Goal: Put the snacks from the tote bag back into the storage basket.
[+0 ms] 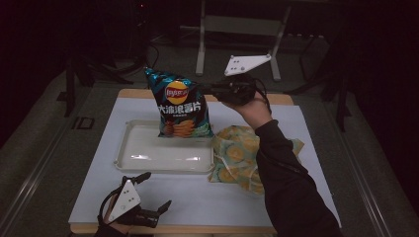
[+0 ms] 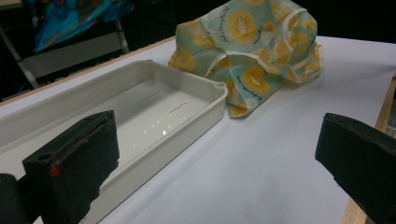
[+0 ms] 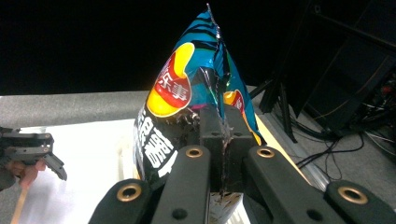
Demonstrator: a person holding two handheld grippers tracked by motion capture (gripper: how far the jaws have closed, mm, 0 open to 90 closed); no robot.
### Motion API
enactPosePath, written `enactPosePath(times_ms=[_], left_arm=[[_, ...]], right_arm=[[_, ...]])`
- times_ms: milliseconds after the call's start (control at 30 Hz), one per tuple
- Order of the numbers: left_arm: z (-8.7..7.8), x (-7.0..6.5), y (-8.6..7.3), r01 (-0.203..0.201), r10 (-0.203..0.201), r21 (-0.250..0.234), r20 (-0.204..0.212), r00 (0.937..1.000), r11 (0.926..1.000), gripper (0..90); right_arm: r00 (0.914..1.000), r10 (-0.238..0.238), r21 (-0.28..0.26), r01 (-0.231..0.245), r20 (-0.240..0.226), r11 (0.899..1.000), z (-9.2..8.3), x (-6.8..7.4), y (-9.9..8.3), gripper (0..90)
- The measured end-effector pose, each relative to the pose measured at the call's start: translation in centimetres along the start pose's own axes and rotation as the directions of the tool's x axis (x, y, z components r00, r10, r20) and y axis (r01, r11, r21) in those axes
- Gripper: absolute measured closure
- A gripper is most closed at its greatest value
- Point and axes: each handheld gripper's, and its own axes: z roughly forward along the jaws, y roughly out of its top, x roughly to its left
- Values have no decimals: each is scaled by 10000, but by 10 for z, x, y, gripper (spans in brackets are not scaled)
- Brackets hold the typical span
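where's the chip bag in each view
High view: chip bag hangs upper centre, above the tray's far edge, pinched by the right tongs.
Left gripper view: a blue corner of it at top left, beyond the tray.
Right gripper view: centre, clamped in the tongs.
Shared landmark: the white tray in the high and left gripper views.

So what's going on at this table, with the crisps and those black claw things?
A person is working with two hand-held grippers. The right gripper is clamped shut on the edge of a blue bag of potato chips, holding it upright in the air above the far side of a white plastic tray. The left gripper rests open near the table's front edge, holding nothing. A kiwi-patterned cloth bag lies crumpled right of the tray.
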Motion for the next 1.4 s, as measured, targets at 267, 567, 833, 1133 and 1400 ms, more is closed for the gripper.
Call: enactPosePath(times_ms=[267, 567, 833, 1133, 1400], left_arm=[[-2, 0, 0, 5, -5, 14, 29, 10000, 10000, 1], [-1, 0, 0, -19, 19, 65, 65, 10000, 10000, 1], [-2, 0, 0, -35, 35, 60, 66, 10000, 10000, 1], [-2, 0, 0, -35, 35, 51, 98, 9999, 10000, 1], [-1, 0, 0, -17, 16, 66, 108, 9999, 10000, 1]], right_arm=[[9984, 125, 5, -125, -545, 9999, 24, 6, -17, 897], [9921, 465, 85, -458, -1162, 9989, 48, 13, -45, 897], [9849, 852, 232, -826, -1508, 9963, 70, 19, -71, 897], [9767, 1354, 688, -1255, -1663, 9897, 85, 17, -98, 897], [9750, 1762, 1297, -1589, -1351, 9787, 89, 11, -113, 897]])
